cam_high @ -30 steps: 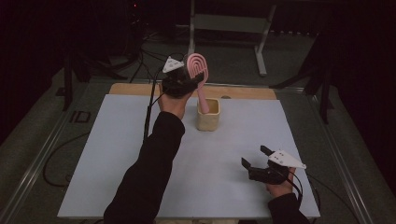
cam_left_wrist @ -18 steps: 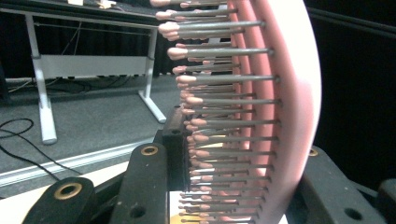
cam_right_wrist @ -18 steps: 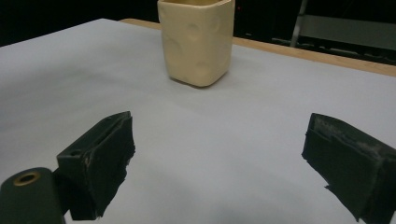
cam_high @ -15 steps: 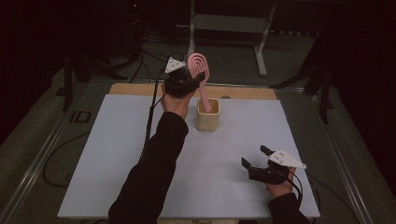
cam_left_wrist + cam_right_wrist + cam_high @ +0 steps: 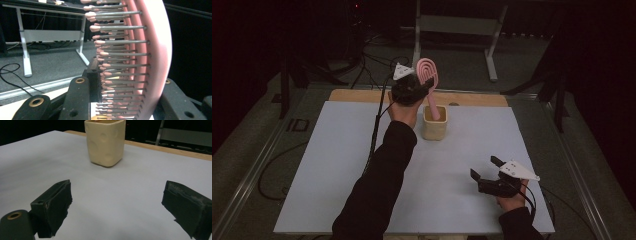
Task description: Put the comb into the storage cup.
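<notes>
A pink hairbrush (image 5: 427, 74) stands upright with its handle down inside a cream cup (image 5: 434, 129) at the back middle of the table. My left gripper (image 5: 426, 87) is shut on the brush just below its head, above the cup's left rim. In the left gripper view the bristles and pink back of the hairbrush (image 5: 150, 62) sit between the jaws of that gripper (image 5: 130, 85). My right gripper (image 5: 484, 167) rests open near the front right, nothing between its pads. Its own view shows the right gripper (image 5: 120, 202) aimed at the cup (image 5: 105, 142).
A white sheet (image 5: 337, 165) covers the table, with a wooden strip (image 5: 362, 95) along its back edge. Behind the table stand a metal frame (image 5: 452, 25) and loose cables (image 5: 372, 55) on the dark floor. A cable (image 5: 374, 135) trails from the left gripper.
The left gripper and the brush have edged slightly right and down toward the cup. The right gripper has stayed put.
</notes>
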### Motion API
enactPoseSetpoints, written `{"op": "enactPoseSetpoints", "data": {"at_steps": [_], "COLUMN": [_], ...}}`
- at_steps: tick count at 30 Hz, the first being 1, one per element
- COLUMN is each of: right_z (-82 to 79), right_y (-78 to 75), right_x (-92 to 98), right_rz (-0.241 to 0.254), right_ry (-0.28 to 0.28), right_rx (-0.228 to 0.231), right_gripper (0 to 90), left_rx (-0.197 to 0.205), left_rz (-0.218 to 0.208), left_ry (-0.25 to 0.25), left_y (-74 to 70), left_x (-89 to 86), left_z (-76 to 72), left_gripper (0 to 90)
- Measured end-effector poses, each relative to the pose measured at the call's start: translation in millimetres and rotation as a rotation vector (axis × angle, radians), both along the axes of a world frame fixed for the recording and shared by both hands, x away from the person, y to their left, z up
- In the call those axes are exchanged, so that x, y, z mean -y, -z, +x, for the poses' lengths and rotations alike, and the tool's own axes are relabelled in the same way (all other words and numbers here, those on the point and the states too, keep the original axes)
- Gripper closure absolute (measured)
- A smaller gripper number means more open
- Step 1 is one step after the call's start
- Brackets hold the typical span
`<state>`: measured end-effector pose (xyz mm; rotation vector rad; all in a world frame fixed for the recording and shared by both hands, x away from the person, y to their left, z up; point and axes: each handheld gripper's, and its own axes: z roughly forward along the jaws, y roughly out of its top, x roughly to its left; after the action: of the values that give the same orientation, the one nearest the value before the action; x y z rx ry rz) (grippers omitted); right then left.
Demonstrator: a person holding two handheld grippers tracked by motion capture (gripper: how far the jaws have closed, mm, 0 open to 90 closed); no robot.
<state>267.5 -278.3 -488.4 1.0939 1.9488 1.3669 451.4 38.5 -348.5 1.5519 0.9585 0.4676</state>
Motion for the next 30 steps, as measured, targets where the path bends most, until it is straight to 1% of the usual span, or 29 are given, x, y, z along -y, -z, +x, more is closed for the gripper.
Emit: {"op": "enactPoseSetpoints", "data": {"at_steps": [14, 23, 30], "right_z": [-0.4, -0.3, -0.4], "right_y": [-0.3, -0.2, -0.3], "right_x": [-0.1, -0.2, -0.2], "right_rz": [0.004, 0.006, 0.005], "right_ry": [-0.001, -0.002, -0.003], "right_rx": [-0.001, -0.001, -0.001], "right_gripper": [8.8, 8.8, 8.8], "left_rx": [-0.005, -0.009, -0.012], "left_rz": [-0.014, -0.007, -0.01], "left_ry": [-0.014, -0.009, -0.007], "left_y": [6.0, 9.5, 11.4], "left_x": [7.8, 11.8, 14.4], "left_z": [1.2, 1.6, 1.9], "left_gripper": [64.6, 64.6, 64.6]}}
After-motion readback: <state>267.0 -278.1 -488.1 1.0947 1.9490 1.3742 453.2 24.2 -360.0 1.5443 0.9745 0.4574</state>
